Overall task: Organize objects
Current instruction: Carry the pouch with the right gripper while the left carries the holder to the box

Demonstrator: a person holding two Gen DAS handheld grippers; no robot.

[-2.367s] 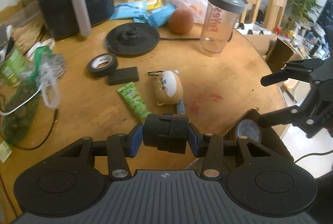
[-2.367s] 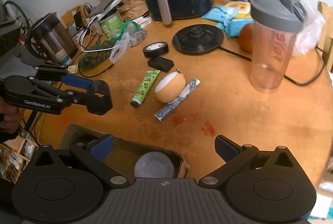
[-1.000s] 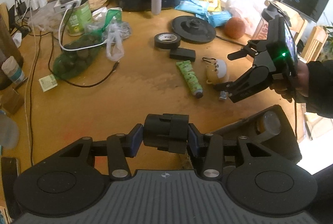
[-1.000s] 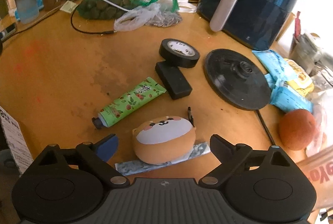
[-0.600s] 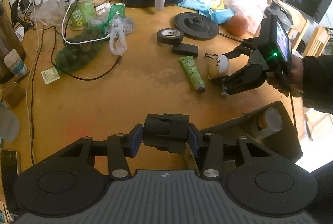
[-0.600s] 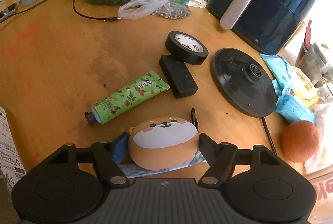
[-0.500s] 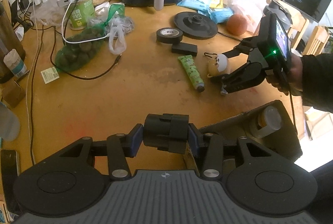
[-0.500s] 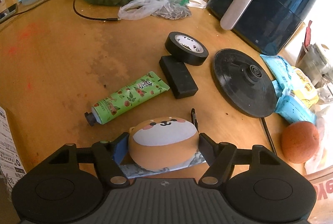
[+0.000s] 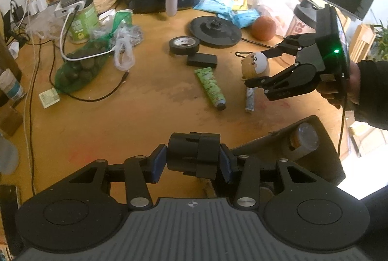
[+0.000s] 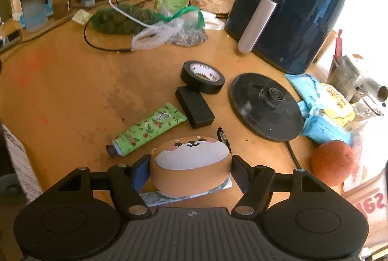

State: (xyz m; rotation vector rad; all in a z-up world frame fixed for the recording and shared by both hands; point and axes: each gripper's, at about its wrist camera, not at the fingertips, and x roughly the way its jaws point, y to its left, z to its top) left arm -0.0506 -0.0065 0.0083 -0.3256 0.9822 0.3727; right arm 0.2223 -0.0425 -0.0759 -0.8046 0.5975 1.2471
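Observation:
My right gripper is shut on the round dog-face plush pouch, held just above the table; it also shows in the left wrist view between the right gripper's fingers. My left gripper is shut on a black cylindrical object above the table's near edge. A green tube, a black block, a roll of black tape and a silver sachet lie on the table. A dark open box holding a jar sits at the near right edge.
A blue air fryer stands at the back. A black kettle base, blue packets, an orange and a shaker bottle crowd the right. A green net bag, cables and a green can lie left.
My right gripper closed on the dog-face pouch and has lifted it slightly off the silver sachet. The left gripper has stayed shut on the black cylinder and barely moved.

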